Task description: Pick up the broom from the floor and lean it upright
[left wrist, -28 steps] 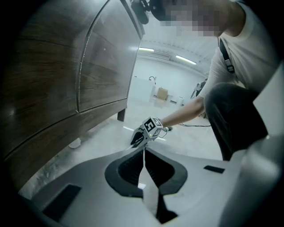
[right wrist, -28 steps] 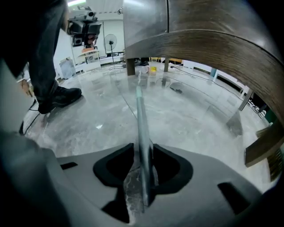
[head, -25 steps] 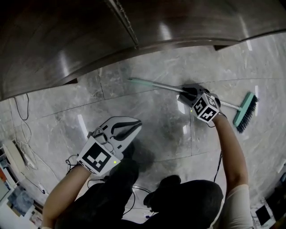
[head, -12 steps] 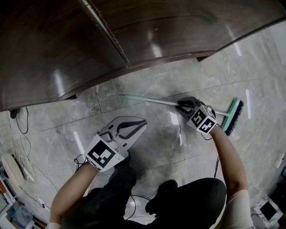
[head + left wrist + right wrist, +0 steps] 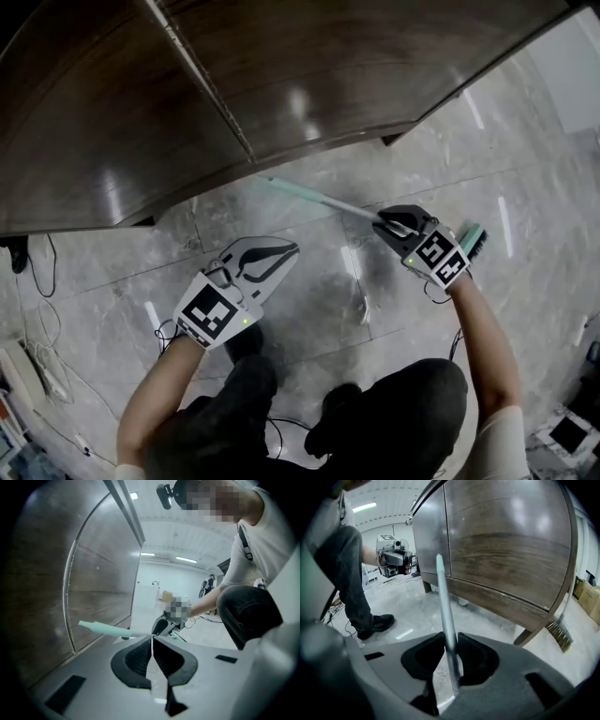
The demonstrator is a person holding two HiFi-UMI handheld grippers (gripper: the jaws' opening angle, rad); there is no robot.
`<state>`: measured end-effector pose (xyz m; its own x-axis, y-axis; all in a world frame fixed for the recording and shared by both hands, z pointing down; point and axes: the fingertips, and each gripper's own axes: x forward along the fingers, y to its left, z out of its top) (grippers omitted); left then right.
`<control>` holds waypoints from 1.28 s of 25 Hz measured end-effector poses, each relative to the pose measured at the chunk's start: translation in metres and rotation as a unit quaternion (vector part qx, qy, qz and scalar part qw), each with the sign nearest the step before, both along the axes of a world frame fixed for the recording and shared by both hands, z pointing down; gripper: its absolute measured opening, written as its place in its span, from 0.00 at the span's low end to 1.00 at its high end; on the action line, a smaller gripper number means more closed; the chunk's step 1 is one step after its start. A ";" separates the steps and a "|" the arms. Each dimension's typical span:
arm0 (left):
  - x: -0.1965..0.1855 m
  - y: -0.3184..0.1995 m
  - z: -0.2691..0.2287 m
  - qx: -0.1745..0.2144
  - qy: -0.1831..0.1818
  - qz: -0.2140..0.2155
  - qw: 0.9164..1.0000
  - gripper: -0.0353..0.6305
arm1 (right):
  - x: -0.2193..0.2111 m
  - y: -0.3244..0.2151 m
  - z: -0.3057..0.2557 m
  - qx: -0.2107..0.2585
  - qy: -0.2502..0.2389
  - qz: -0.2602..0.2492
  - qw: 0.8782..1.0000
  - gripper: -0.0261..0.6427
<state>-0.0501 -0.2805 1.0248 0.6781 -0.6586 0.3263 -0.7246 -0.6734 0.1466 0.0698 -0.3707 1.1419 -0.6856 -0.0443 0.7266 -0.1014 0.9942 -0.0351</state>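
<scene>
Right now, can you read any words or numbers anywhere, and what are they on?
No readable words or numbers anywhere.
The black-and-white square markers on the left tongs and right tongs are patterns, not letters.
The green-handled broom and brown wooden cabinet carry no print.

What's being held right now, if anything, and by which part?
The right claw grips the broom by its handle, nearer the brush end than the tip. The left claw is shut, empty.

One broom (image 5: 319, 199). Two grippers: left gripper (image 5: 292, 249), right gripper (image 5: 381, 225). One wooden cabinet (image 5: 309, 75) on the far side, two door panels (image 5: 103, 131) showing. Two dark shoes (image 5: 246, 341) near. Floor cables (image 5: 42, 272) near left: probably three or more, too tangled to count.
</scene>
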 end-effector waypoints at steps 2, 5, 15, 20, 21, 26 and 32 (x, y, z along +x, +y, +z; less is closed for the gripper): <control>0.006 -0.009 -0.017 0.016 -0.006 0.015 1.000 0.07 | 0.009 -0.010 -0.015 0.010 -0.004 0.015 1.000 0.17; 0.018 -0.020 -0.046 0.034 -0.003 0.035 0.999 0.07 | 0.026 -0.017 -0.037 0.022 -0.001 0.027 0.999 0.17; 0.053 -0.048 -0.120 0.061 -0.030 0.080 0.994 0.07 | 0.052 -0.027 -0.127 0.029 -0.051 0.086 0.995 0.15; 0.064 -0.056 -0.164 0.064 -0.043 0.093 0.993 0.07 | 0.067 -0.026 -0.154 0.035 -0.069 0.121 0.990 0.15; 0.065 -0.056 -0.172 0.060 -0.041 0.096 0.993 0.07 | 0.069 -0.024 -0.159 0.036 -0.073 0.129 0.988 0.15; 0.072 -0.062 -0.213 0.040 -0.010 0.085 0.996 0.07 | 0.071 -0.020 -0.190 0.029 -0.093 0.153 0.983 0.15; 0.091 -0.073 -0.260 0.041 0.026 0.065 0.997 0.07 | 0.072 -0.022 -0.233 0.020 -0.108 0.172 0.979 0.15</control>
